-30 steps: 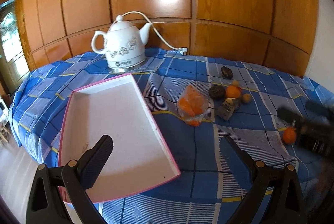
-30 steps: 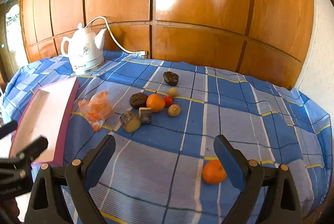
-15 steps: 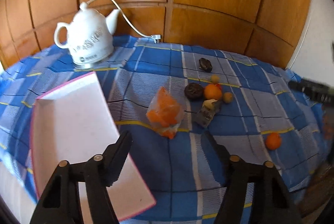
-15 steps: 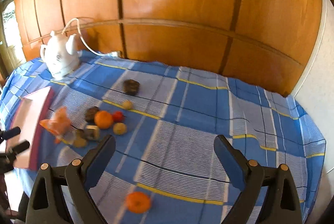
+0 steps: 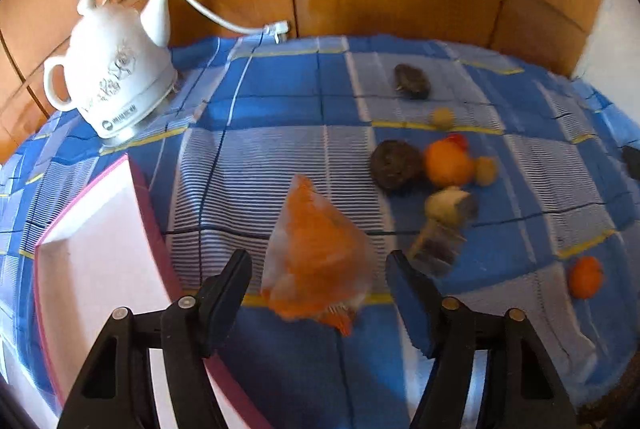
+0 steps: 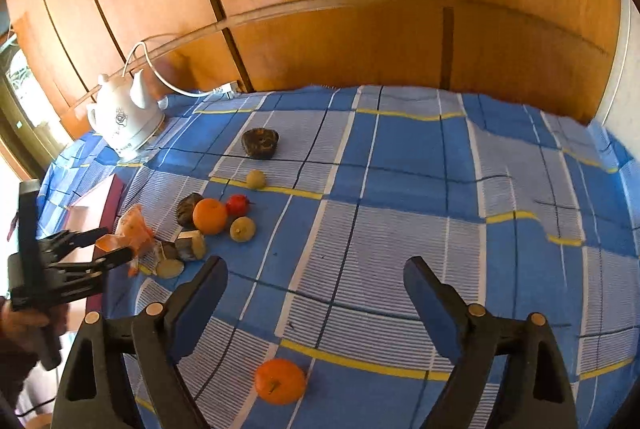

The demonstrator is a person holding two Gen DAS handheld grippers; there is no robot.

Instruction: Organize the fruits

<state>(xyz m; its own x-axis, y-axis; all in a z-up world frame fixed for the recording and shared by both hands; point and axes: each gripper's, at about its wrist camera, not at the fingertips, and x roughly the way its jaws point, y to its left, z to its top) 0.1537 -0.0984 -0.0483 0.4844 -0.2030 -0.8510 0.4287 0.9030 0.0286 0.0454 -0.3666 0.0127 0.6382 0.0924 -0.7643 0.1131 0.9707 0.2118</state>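
Observation:
My left gripper (image 5: 318,269) is open, its fingers on either side of a clear bag of orange fruit (image 5: 314,257), not touching it. The bag also shows in the right wrist view (image 6: 134,229) beside the left gripper (image 6: 106,243). A white tray with a pink rim (image 5: 96,261) lies at left. A cluster of fruit sits mid-table: an orange (image 5: 448,163), dark round fruits (image 5: 396,165) (image 5: 412,81), small yellow fruits (image 5: 486,171) and cut pieces (image 5: 450,207). My right gripper (image 6: 316,279) is open and empty above the cloth, with a lone orange (image 6: 280,381) below it.
A white electric kettle (image 5: 116,85) with its cord stands at the back left on the blue checked tablecloth (image 6: 400,229). Wooden wall panels (image 6: 360,9) run behind the table. The table's front right edge drops off near the lone orange (image 5: 586,277).
My left gripper moved forward and right from over the tray until its fingers flank the bag. My right gripper swung right, then drew back over the lone orange.

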